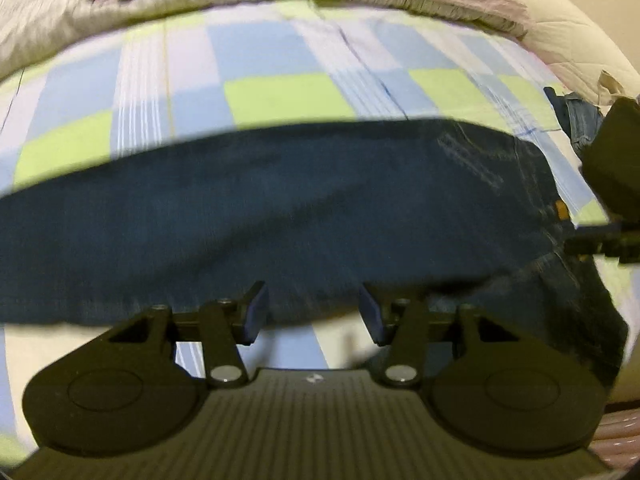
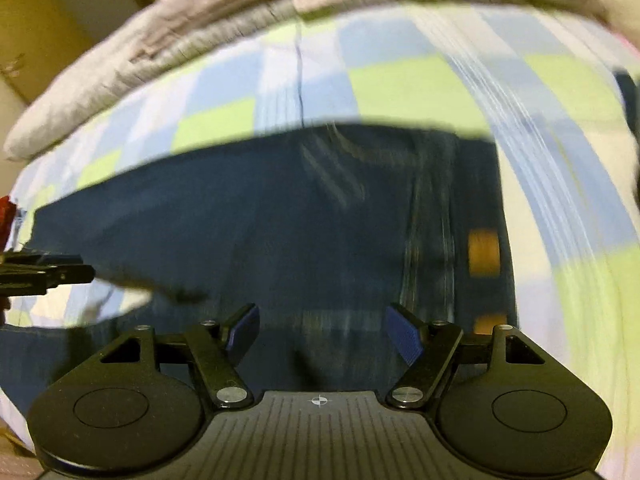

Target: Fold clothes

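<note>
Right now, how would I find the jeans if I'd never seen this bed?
Look at the bed with the checked sheet of blue, green and white squares. Lying flat across it is a long dark blue pair of jeans. They are the only dark, plain thing there, with an orange tag near one end.

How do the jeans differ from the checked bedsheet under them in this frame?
The jeans are plain dark blue denim; the bedsheet is checked in pale blue, green and white. The jeans lie as a long band across the bed; the bedsheet spreads out past them on all sides. Both lie flat, ungripped.
</note>
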The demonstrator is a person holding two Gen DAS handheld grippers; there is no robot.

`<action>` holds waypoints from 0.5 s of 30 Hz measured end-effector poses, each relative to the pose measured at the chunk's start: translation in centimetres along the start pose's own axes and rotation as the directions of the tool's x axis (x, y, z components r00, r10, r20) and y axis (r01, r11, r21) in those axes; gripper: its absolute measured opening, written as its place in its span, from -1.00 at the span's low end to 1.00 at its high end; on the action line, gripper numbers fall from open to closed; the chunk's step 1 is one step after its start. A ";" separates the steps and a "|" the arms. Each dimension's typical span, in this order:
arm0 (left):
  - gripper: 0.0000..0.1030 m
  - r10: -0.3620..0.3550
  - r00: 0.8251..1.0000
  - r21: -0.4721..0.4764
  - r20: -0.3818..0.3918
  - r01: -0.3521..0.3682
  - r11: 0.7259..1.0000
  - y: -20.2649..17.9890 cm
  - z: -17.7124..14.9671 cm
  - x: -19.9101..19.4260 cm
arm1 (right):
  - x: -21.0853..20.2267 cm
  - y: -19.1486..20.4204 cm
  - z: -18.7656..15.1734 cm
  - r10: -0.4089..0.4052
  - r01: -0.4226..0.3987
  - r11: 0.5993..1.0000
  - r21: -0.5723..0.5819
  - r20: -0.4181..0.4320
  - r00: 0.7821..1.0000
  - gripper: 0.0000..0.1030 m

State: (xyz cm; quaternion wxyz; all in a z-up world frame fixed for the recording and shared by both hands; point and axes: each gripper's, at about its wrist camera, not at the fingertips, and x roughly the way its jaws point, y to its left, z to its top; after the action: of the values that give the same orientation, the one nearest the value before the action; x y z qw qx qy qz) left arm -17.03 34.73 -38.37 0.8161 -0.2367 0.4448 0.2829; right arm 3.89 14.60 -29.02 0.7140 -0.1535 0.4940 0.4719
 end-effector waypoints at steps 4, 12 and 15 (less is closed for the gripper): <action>-0.12 0.009 0.997 0.105 0.071 -0.016 0.994 1.5 3.4 2.1 | 2.1 -1.7 4.7 -0.010 0.015 0.991 -0.131 0.040 0.999 0.43; -0.11 -0.025 0.998 0.345 0.064 0.002 0.939 5.1 8.9 6.5 | 7.8 -5.0 12.0 -0.029 0.035 0.930 -0.367 0.022 0.999 0.43; -0.10 -0.024 0.999 0.385 0.037 0.008 0.923 6.5 10.2 8.3 | 9.9 -5.6 13.5 -0.010 -0.001 0.908 -0.420 -0.024 1.000 0.43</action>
State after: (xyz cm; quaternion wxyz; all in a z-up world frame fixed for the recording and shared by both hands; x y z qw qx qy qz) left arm -11.70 48.07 -41.41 0.8580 -0.0695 0.4729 0.1881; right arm 16.76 26.16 -32.60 0.6590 -0.3105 0.3898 0.5633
